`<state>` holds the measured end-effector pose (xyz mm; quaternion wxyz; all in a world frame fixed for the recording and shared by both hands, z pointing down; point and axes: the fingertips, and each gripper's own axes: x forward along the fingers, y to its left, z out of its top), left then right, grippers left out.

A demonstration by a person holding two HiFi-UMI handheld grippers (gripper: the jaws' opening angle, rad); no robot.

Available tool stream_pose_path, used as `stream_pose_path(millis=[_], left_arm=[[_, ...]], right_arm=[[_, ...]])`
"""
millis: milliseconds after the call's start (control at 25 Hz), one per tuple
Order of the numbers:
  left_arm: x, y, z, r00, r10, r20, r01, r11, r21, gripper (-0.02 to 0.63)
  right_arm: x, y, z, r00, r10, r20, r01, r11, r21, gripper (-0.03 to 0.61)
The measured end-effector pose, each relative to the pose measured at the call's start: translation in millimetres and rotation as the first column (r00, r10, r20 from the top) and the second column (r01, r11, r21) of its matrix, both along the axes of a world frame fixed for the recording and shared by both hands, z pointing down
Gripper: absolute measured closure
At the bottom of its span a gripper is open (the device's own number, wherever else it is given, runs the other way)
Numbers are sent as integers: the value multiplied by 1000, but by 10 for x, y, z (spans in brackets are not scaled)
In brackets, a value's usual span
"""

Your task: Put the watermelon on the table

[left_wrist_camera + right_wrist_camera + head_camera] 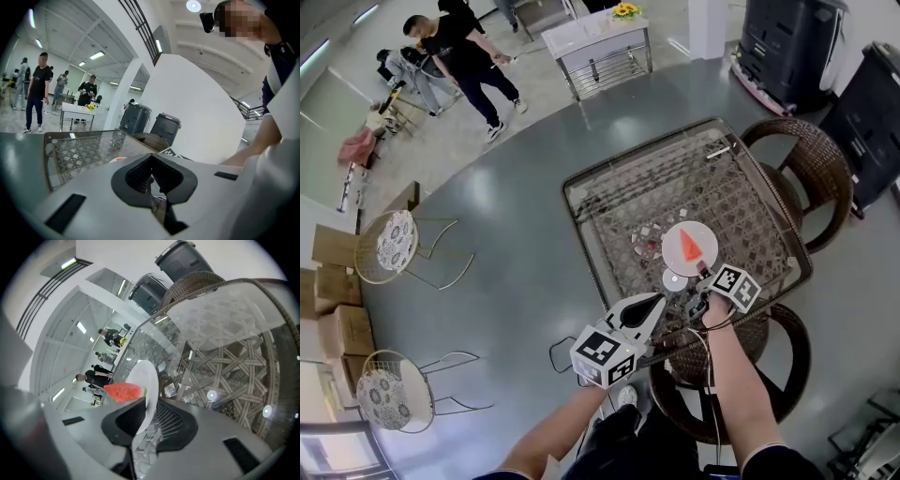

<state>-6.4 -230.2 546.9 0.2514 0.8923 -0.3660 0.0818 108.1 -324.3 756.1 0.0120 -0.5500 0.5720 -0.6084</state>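
A red watermelon wedge lies on a round white plate, which rests on the glass-topped wicker table near its front edge. My right gripper is at the plate's near rim. In the right gripper view the plate is seen edge-on between the jaws with a gap on each side, and the watermelon is on its left face. The right gripper is open. My left gripper hangs just off the table's front edge, left of the plate, with its pads together and nothing between them.
A small round disc lies on the glass beside the plate. Wicker chairs stand at the table's right and front. Wire chairs are far left. A person and dark bins are farther back.
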Motion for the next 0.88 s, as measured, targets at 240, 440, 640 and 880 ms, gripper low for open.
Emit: stream_pose_path(millis=[240, 440, 640, 880], left_arm=[[16, 8, -5, 1000, 8, -9, -8, 1000, 3, 609], [33, 28, -14, 1000, 15, -13, -15, 1000, 3, 609], [30, 45, -41, 1000, 15, -17, -15, 1000, 5, 609], [0, 48, -67, 1000, 12, -17, -12, 1000, 7, 609]], right_arm=[[-7, -8, -10, 990, -95, -102, 96, 995, 4, 517], [10, 11, -14, 965, -174, -195, 176, 984, -5, 500], [17, 13, -42, 932, -223, -285, 227, 974, -20, 483], [17, 25, -43, 888, -265, -376, 260, 963, -65, 469]])
